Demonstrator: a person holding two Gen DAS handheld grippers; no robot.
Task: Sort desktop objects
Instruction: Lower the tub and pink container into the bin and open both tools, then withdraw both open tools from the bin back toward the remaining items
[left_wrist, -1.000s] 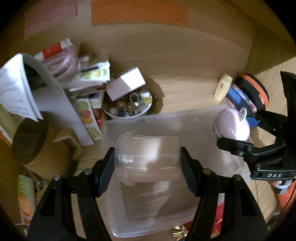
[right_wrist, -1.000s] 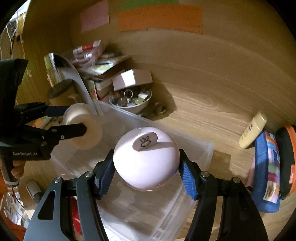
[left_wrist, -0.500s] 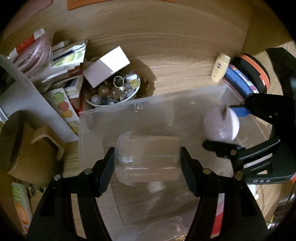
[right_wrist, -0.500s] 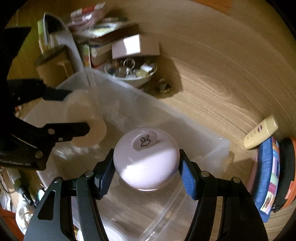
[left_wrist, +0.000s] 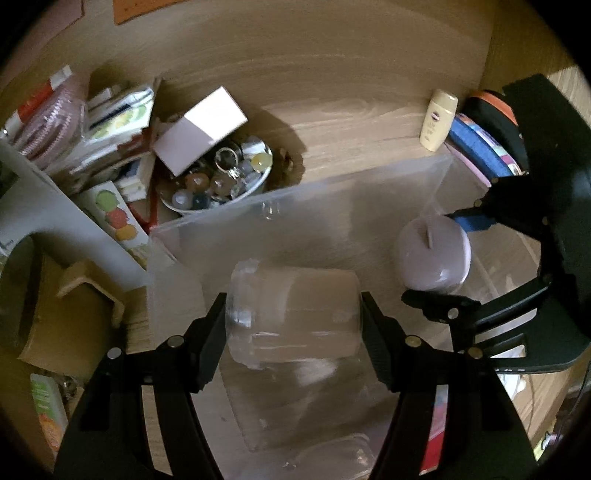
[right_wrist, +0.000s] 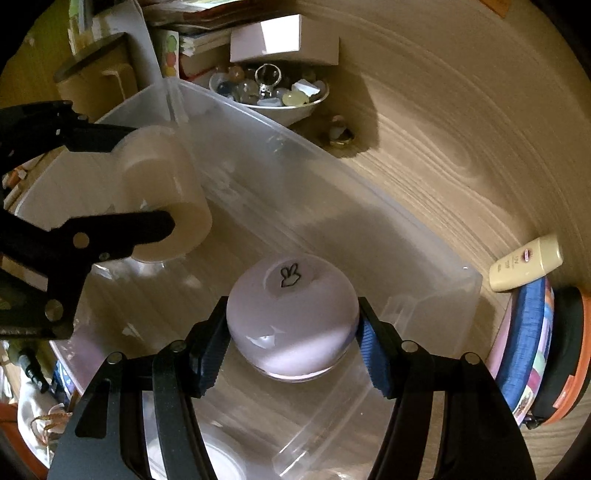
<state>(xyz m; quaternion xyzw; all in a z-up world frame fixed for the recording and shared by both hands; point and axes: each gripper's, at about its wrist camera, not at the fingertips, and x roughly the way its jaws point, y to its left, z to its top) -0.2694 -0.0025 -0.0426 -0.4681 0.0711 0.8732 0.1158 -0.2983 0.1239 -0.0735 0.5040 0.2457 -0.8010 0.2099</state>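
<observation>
My left gripper (left_wrist: 293, 325) is shut on a clear plastic jar (left_wrist: 291, 314) lying sideways, held inside the clear plastic bin (left_wrist: 332, 192) at its left part. The jar also shows in the right wrist view (right_wrist: 162, 192). My right gripper (right_wrist: 293, 328) is shut on a round lilac container (right_wrist: 291, 314) with a rabbit mark on its lid, held low inside the bin (right_wrist: 369, 206) at its right part. The lilac container shows in the left wrist view (left_wrist: 432, 258).
A white bowl of beads and rings (left_wrist: 218, 177) with a white box (left_wrist: 199, 129) on it stands behind the bin. Books and packets (left_wrist: 92, 122) are piled at the back left. A cream bottle (left_wrist: 437, 120) and a blue pouch (right_wrist: 528, 347) lie at the right.
Both grippers have moved forward and down into the bin with their objects. The bin now fills more of both views.
</observation>
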